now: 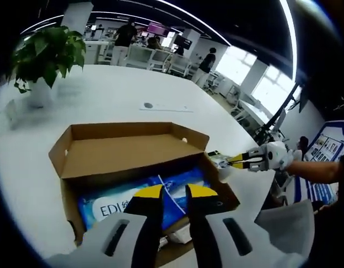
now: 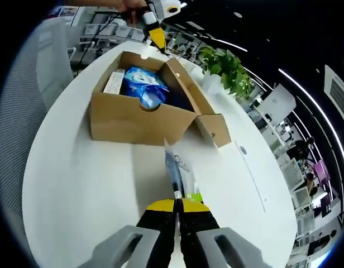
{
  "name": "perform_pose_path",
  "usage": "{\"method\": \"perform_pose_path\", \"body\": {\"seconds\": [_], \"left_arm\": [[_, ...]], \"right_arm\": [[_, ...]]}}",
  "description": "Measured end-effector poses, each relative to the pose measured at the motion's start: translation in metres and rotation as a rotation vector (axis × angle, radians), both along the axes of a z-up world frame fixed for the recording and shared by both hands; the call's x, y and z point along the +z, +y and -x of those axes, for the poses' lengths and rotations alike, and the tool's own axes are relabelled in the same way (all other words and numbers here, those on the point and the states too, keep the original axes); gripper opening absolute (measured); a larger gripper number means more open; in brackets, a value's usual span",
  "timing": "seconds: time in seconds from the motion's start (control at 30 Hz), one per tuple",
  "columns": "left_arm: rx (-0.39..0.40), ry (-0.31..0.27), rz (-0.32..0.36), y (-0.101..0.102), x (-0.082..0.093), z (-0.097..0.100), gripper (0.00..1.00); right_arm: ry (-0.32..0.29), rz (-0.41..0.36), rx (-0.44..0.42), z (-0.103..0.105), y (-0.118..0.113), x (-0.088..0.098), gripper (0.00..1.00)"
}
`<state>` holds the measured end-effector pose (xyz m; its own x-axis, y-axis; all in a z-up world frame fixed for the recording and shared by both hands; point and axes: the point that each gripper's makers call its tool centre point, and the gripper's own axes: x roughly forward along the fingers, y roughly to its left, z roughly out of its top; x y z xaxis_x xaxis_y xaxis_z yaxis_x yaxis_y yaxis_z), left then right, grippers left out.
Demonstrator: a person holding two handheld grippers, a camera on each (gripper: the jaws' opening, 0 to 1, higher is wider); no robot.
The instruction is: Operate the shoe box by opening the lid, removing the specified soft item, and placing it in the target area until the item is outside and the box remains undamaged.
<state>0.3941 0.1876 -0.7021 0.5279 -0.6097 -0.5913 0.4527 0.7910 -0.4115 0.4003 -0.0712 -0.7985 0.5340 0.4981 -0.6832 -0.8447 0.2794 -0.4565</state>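
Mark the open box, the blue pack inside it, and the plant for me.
box (image 2: 133, 120), right gripper view, on its front wall.
blue pack (image 1: 177, 187), left gripper view, on its printed top face.
plant (image 1: 49, 53), left gripper view, on its leaves.

Tabletop (image 1: 105, 92): white, rounded edge, glossy. Resting on it: one open cardboard shoe box (image 1: 94, 153), centre of the left gripper view, lid flap raised; one potted green plant (image 1: 46, 56) in a white pot, upper left; one flat pale item with a dark round spot (image 1: 163, 106), upper centre, possibly a cable plate.
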Motion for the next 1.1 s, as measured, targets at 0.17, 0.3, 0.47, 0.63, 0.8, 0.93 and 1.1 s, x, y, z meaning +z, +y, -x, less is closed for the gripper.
{"method": "perform_pose_path", "body": {"seconds": [0.17,0.3,0.47,0.63,0.8,0.93,1.1], "left_arm": [[0.016,0.004,-0.013,0.012,-0.003,0.001,0.15],[0.027,0.004,-0.022,0.021,-0.004,0.002,0.15],[0.045,0.002,-0.035,0.033,-0.006,0.001,0.16],[0.071,0.002,-0.059,0.046,-0.011,0.002,0.16],[0.094,0.0,-0.088,0.06,-0.015,0.005,0.16],[0.115,-0.005,-0.117,0.072,-0.017,0.007,0.16],[0.138,-0.02,-0.16,0.087,-0.02,0.01,0.16]], "right_arm": [[0.023,0.01,-0.014,-0.001,-0.003,-0.007,0.0],[0.044,0.017,-0.025,-0.001,-0.005,-0.013,0.0],[0.081,0.021,-0.035,0.003,-0.006,-0.021,0.01],[0.107,0.018,-0.046,0.005,-0.006,-0.027,0.03],[0.122,0.047,-0.049,0.011,-0.009,-0.035,0.08],[0.132,0.036,-0.063,0.014,-0.012,-0.035,0.13],[0.14,0.014,-0.085,0.016,-0.015,-0.033,0.13]]}}
